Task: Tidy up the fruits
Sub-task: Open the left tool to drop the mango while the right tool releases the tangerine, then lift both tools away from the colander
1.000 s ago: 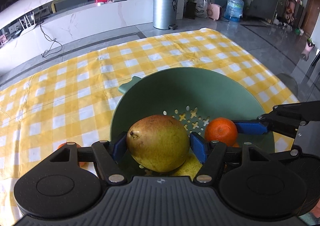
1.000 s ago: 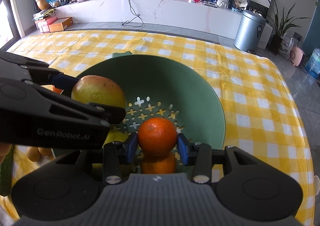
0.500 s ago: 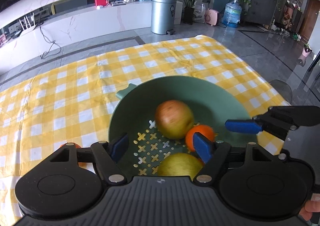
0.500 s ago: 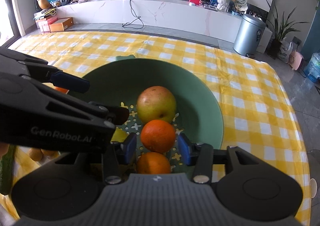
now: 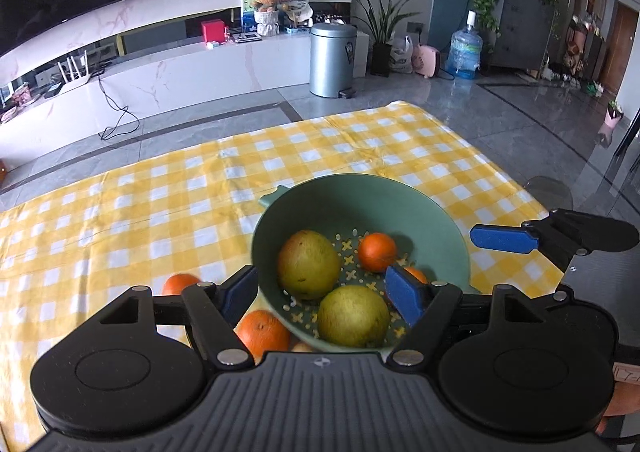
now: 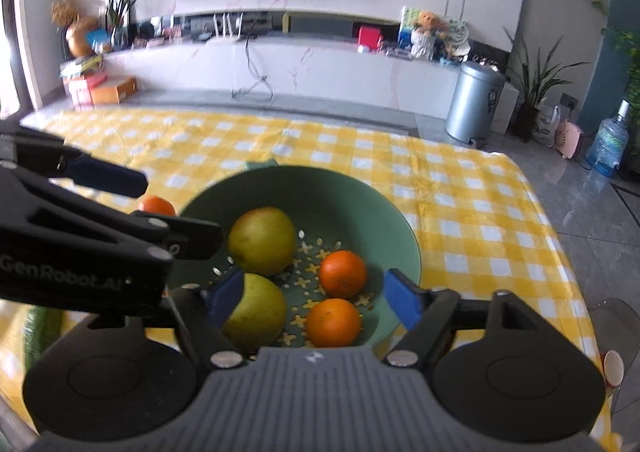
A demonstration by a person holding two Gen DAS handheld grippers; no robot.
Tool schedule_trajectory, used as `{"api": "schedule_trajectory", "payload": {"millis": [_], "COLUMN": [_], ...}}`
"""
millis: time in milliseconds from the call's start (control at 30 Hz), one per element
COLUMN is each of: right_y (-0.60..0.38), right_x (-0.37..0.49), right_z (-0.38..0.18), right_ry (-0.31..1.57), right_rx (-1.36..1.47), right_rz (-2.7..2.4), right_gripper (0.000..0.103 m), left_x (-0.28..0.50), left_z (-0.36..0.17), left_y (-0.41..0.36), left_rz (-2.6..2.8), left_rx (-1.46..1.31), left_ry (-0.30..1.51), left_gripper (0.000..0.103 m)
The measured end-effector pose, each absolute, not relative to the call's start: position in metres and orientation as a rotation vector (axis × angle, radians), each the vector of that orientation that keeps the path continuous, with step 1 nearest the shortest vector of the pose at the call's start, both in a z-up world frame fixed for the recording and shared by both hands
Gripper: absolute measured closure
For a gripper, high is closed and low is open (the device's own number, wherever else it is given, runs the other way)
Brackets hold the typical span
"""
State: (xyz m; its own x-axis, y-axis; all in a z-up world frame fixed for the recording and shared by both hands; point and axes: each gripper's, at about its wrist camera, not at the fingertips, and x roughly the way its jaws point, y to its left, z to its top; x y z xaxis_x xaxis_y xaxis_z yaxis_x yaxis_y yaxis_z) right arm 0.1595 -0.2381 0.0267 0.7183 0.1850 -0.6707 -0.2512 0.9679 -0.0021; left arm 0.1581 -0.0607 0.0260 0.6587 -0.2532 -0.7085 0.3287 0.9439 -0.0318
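A green colander (image 5: pixel 440 212) sits on the yellow checked cloth and holds two pears (image 5: pixel 308 270) (image 5: pixel 354 320) and two oranges (image 6: pixel 343 268) (image 6: pixel 334 322). My left gripper (image 5: pixel 322 292) hangs open above the colander's near side with nothing between its pads. My right gripper (image 6: pixel 314 297) also hovers over the near rim, its jaws opening and empty, the fruit lying below them. Two more oranges (image 5: pixel 182 282) (image 5: pixel 262 334) lie on the cloth left of the colander. A blue pad (image 5: pixel 504 238) of the right gripper shows at the right edge of the left wrist view.
A green cucumber (image 6: pixel 38 328) lies on the cloth at the near left. A paper cup (image 6: pixel 614 368) stands off the table's right edge. Yellow checked cloth (image 5: pixel 120 212) stretches behind and left of the colander. The table's right edge (image 6: pixel 560 252) drops to a grey floor.
The left gripper let go of the pear and the right let go of the orange; both fruits now lie in the colander. Both grippers rose and drew back, jaws wider.
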Motion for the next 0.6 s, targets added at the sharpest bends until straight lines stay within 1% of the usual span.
{"api": "schedule_trajectory", "payload": {"millis": [300,600], "right_y": [-0.229,-0.208], "right_x": [0.111,0.076], "right_z": [0.028,0.008], "right_ry": [0.695,0.707], "right_rx": [0.040,0.108], "right_rz": [0.227,0.233], "right_gripper": [0.024,0.024], "left_x": [0.116,0.094], "left_z": [0.033,0.015], "left_y": [-0.032,0.007], "left_rz": [-0.259,-0.167], "left_rx": [0.087,0.017], "left_ry": [0.780,0.863], "left_gripper": [0.018,0.018]}}
